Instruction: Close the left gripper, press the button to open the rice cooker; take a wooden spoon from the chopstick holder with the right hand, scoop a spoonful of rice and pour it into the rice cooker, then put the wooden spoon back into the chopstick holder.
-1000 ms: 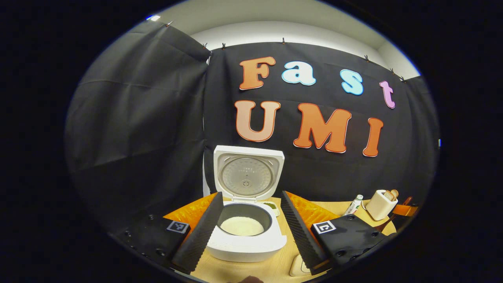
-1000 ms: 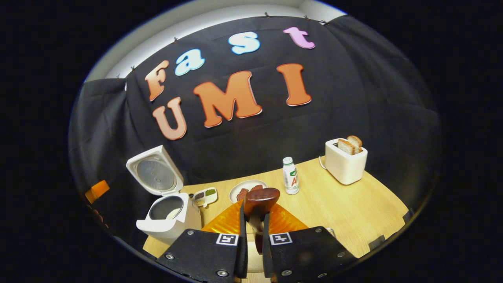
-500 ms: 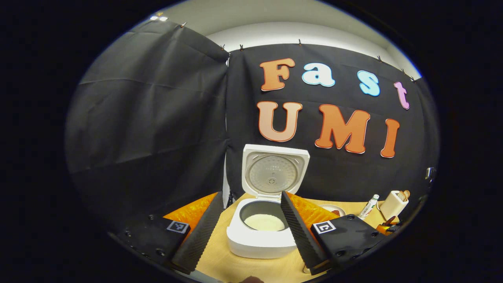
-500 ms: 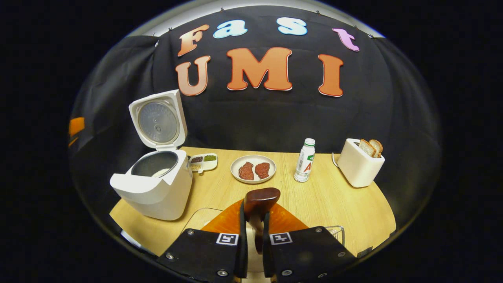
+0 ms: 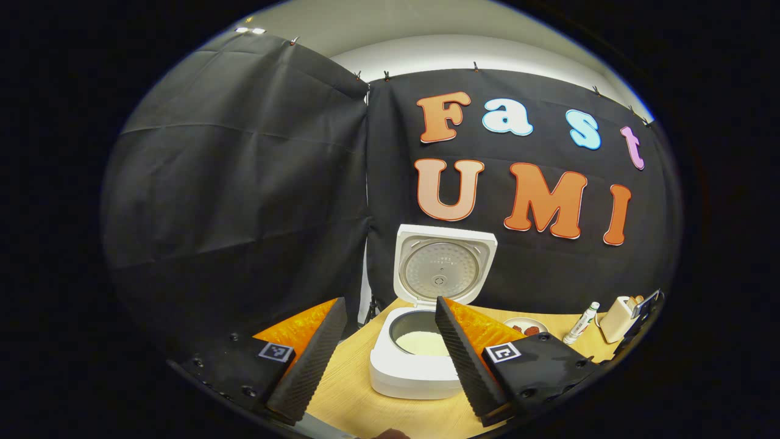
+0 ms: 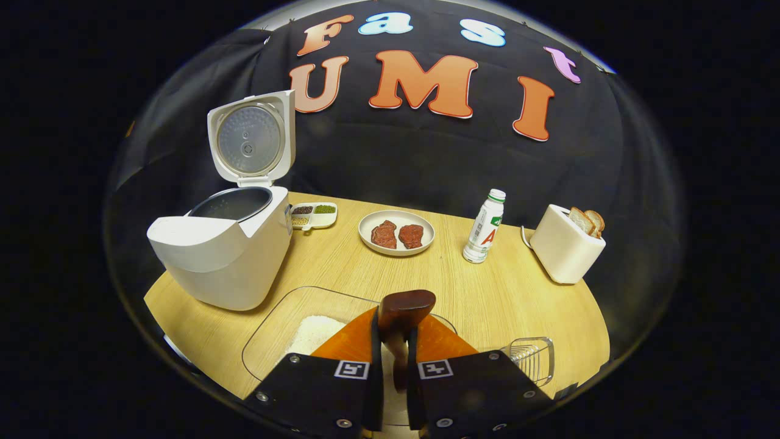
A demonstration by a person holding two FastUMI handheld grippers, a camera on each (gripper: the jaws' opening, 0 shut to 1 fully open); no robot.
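Observation:
The white rice cooker (image 6: 222, 244) stands at the table's left with its lid (image 6: 253, 137) up. In the left gripper view white rice (image 5: 423, 343) lies in the cooker's (image 5: 420, 372) pot. My right gripper (image 6: 395, 323) is shut on the dark wooden spoon (image 6: 405, 308), whose bowl sticks up past the fingertips. It hovers over the near edge of a clear rice container (image 6: 304, 329). The wire chopstick holder (image 6: 530, 356) stands to its right. My left gripper (image 5: 389, 302) is open and empty, held back from the cooker and to its left.
A plate with two pieces of meat (image 6: 396, 231), a small bottle (image 6: 484, 225) and a toaster with bread (image 6: 567, 244) stand across the back of the wooden table (image 6: 512, 292). A little divided dish (image 6: 312, 213) sits beside the cooker. Black cloth walls close the back and left.
The right gripper has pulled back and tilted down with the spoon, bringing the rice container and wire holder into view. The left gripper has drifted left, away from the cooker.

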